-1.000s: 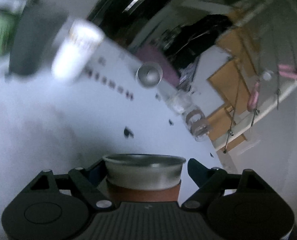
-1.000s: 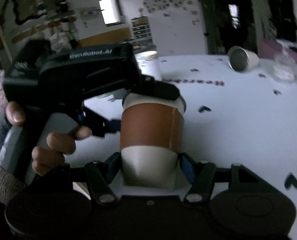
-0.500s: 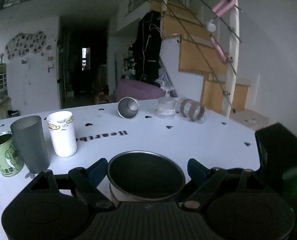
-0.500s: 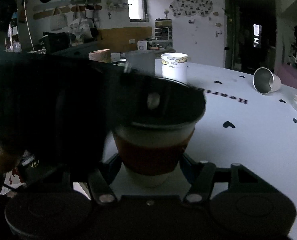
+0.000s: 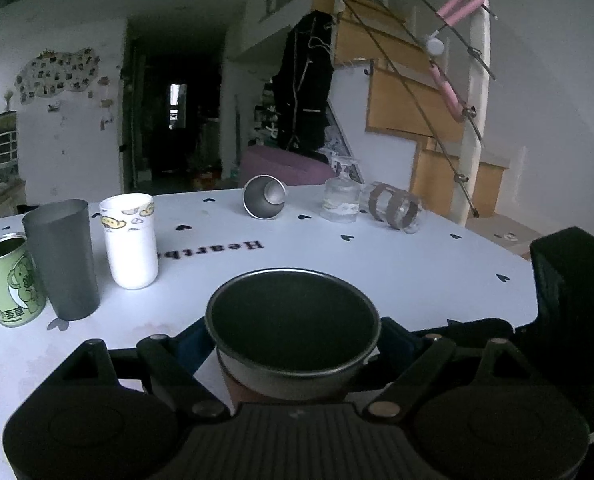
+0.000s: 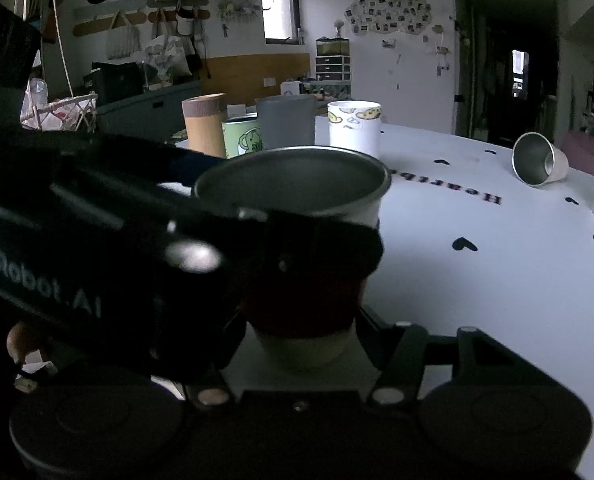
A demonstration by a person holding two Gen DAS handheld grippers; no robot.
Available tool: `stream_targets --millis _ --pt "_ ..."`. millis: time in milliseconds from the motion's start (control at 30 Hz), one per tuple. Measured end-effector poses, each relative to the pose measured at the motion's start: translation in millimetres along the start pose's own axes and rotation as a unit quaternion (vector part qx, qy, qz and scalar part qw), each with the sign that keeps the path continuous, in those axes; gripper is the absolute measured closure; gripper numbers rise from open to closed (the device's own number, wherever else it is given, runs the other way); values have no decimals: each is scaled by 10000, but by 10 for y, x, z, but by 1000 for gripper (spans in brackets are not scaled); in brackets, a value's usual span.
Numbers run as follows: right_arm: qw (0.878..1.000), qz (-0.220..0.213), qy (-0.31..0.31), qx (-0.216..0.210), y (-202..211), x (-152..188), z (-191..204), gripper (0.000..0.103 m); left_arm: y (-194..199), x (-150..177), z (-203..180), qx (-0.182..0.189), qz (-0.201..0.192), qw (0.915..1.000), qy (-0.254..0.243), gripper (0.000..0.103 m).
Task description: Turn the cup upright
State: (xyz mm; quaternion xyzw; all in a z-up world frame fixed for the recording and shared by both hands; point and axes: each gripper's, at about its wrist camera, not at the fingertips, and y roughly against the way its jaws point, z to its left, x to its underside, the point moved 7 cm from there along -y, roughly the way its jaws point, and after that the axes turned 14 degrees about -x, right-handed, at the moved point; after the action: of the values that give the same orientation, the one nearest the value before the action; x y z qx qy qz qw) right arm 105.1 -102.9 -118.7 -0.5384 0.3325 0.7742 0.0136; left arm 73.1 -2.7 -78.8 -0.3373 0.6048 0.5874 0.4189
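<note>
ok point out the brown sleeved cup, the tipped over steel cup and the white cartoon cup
brown sleeved cup point(image 5: 293, 320), left wrist view, on its dark inside
tipped over steel cup point(image 5: 265, 197), left wrist view, on its open mouth
white cartoon cup point(image 6: 353, 132), right wrist view, on its side wall

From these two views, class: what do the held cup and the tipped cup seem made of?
Held cup: probably metal, with a dull grey rolled rim and a matte brown band, perhaps a sleeve.
Tipped cup: likely brushed steel, its silvery inside faintly reflecting.
</note>
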Motion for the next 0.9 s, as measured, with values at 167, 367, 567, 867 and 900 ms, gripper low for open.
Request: stream_targets --millis 167,367,567,867,900 --pt "10000 3 -11 34 -16 -7 -32 41 24 1 19 3 -28 10000 64 21" --pt "9998 -100 98 123 25 -34 -24 17 48 -35 211 -342 -138 9987 345 21" --pt "9993 -236 128 262 63 -54 -30 11 119 -120 717 -1075 -302 9905 804 22" --pt "9984 -408 18 381 126 -89 -97 11 79 -117 1759 -2494 -271 9582 1377 24" --pt "9984 -417 -1 389 129 -91 -106 11 68 -115 1887 -2673 -271 9528 1417 24"
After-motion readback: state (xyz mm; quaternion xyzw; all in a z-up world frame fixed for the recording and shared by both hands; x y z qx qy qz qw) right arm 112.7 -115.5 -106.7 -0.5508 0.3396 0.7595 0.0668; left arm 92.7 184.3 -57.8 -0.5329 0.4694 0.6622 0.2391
